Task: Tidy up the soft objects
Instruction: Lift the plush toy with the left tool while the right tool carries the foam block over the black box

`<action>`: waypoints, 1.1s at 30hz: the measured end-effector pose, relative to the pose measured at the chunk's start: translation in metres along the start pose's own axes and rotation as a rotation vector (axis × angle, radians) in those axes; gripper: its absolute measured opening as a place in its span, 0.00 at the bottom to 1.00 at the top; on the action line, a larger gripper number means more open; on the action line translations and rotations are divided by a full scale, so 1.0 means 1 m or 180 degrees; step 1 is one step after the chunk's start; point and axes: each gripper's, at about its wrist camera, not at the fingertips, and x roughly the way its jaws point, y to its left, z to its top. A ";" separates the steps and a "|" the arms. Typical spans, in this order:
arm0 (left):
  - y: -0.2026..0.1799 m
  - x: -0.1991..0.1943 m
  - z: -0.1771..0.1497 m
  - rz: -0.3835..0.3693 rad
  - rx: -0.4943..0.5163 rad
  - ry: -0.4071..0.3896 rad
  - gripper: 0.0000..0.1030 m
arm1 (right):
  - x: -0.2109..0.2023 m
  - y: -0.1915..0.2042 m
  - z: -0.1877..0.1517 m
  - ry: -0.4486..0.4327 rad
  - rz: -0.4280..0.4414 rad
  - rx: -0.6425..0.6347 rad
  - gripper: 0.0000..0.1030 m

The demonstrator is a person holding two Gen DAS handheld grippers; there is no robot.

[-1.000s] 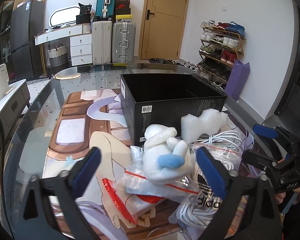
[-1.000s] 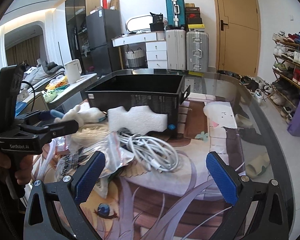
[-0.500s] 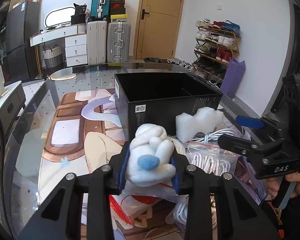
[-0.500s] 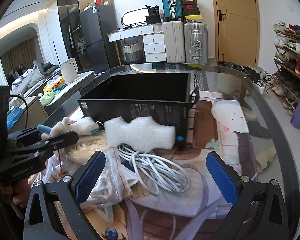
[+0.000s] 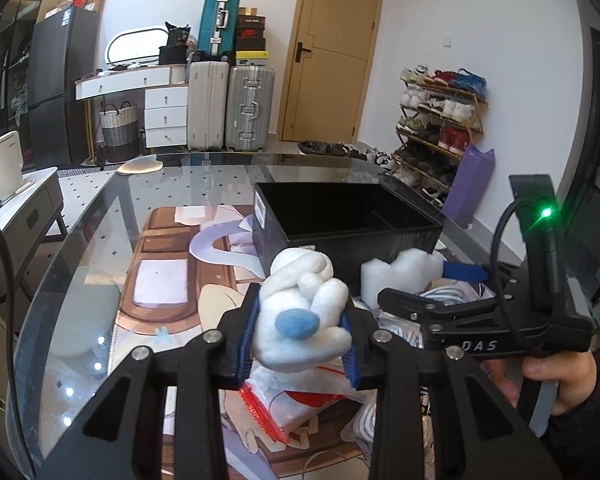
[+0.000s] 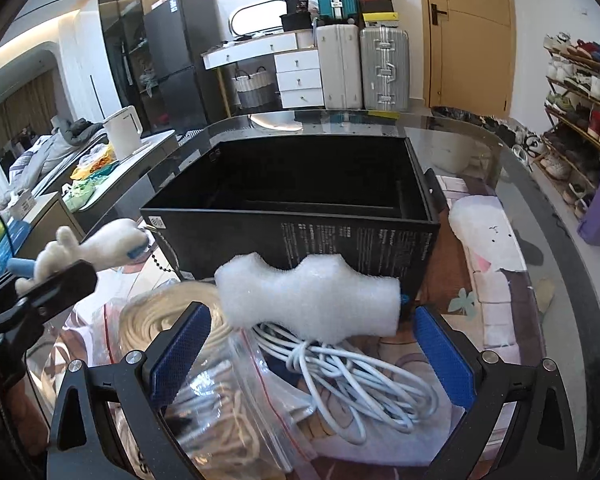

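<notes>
A white plush toy point(image 5: 300, 312) with a blue nose is squeezed between the blue pads of my left gripper point(image 5: 298, 342), raised a little above the bags on the table. The same plush toy point(image 6: 100, 246) shows at the left of the right wrist view. My right gripper point(image 6: 312, 354) stands open, its pads either side of a white foam piece point(image 6: 308, 300) that leans against the black box point(image 6: 292, 216). In the left wrist view the foam piece point(image 5: 400, 272) lies right of the toy, before the open black box point(image 5: 348, 220).
A coil of white cable point(image 6: 364, 376) lies under the foam. Zip bags point(image 6: 228, 412) with cords and a cream rope coil point(image 6: 160, 320) crowd the near side. A picture mat covers the glass table point(image 5: 100, 240). A person's hand point(image 5: 556, 376) holds the right gripper.
My left gripper went from wide open around the plush toy to shut on it and has raised it slightly. The right gripper moved in toward the foam piece and box.
</notes>
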 end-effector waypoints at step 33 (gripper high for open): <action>-0.015 -0.012 0.040 -0.0051 0.0131 -0.0359 0.32 | -0.069 -0.015 0.028 -0.0694 0.0311 -0.0223 0.87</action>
